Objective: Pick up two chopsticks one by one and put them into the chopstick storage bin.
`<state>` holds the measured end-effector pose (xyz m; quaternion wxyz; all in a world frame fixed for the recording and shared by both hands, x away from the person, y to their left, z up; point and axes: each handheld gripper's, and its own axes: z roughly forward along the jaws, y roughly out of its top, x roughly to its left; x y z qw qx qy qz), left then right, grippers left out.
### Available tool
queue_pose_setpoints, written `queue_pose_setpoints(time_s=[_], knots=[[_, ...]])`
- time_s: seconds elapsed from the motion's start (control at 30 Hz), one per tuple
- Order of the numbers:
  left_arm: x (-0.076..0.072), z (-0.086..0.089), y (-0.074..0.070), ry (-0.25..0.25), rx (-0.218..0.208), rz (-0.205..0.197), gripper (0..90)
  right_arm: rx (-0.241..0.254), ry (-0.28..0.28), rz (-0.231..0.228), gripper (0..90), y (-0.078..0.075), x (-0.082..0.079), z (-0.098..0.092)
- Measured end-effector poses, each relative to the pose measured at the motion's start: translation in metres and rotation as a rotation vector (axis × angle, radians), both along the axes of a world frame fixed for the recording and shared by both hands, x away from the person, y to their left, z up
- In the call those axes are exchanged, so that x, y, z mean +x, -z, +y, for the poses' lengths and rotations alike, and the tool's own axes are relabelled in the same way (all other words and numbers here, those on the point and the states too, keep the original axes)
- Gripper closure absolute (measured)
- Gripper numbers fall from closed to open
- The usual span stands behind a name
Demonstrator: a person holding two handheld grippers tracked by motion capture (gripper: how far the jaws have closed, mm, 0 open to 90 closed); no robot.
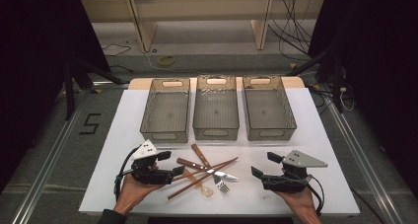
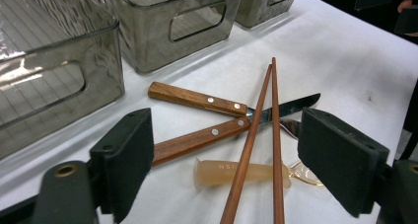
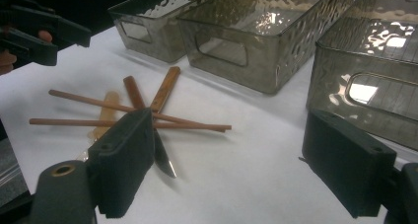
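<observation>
A small pile of cutlery lies on the white table (image 1: 315,150) in front of three bins. It has two wooden chopsticks (image 1: 203,176), crossed over a wood-handled knife (image 1: 190,164) and a wood-handled fork (image 1: 199,155), and an amber translucent spoon (image 1: 206,189). My left gripper (image 1: 171,163) is held just left of the pile, open, its jaws wide on either side of the chopsticks (image 2: 251,135), knife (image 2: 197,141) and spoon (image 2: 231,172) without touching them. My right gripper (image 1: 265,165) hovers open to the right of the pile, nothing between its jaws (image 3: 231,140).
Three empty smoky plastic bins stand side by side behind the cutlery: left (image 1: 164,133), middle (image 1: 216,131) and right (image 1: 272,133). Bare white table surrounds both grippers. Dark floor, metal rails and cables lie beyond the table edges.
</observation>
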<state>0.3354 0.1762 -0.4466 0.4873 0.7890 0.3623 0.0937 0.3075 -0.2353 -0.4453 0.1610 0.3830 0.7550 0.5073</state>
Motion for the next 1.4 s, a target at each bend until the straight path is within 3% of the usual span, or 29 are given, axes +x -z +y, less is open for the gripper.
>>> queue_pose_setpoints(time_s=[0.27,0.33,0.57,0.87,1.0,1.1,1.4], knots=[[0.006,-0.011,-0.003,0.052,0.07,0.06,25.5,0.004,-0.005,0.0,20.8,0.0,0.001,0.0],[0.008,-0.014,-0.005,0.054,0.112,0.073,26.4,0.005,-0.006,0.003,20.9,0.001,0.001,0.0],[0.015,-0.025,-0.009,0.093,0.189,0.144,28.2,0.002,-0.01,0.013,20.9,0.003,0.002,-0.001],[0.021,-0.044,-0.009,0.156,0.283,0.202,35.8,0.003,-0.01,0.016,21.1,0.001,0.003,-0.001],[0.021,-0.05,-0.007,0.168,0.315,0.21,40.3,-0.003,-0.013,0.01,21.3,0.0,0.001,0.001],[0.023,-0.057,-0.004,0.171,0.373,0.202,44.7,-0.007,-0.015,0.016,21.3,0.0,0.001,0.001],[0.027,-0.068,0.003,0.216,0.436,0.193,58.9,-0.01,-0.022,0.023,21.7,0.001,0.002,0.001]])
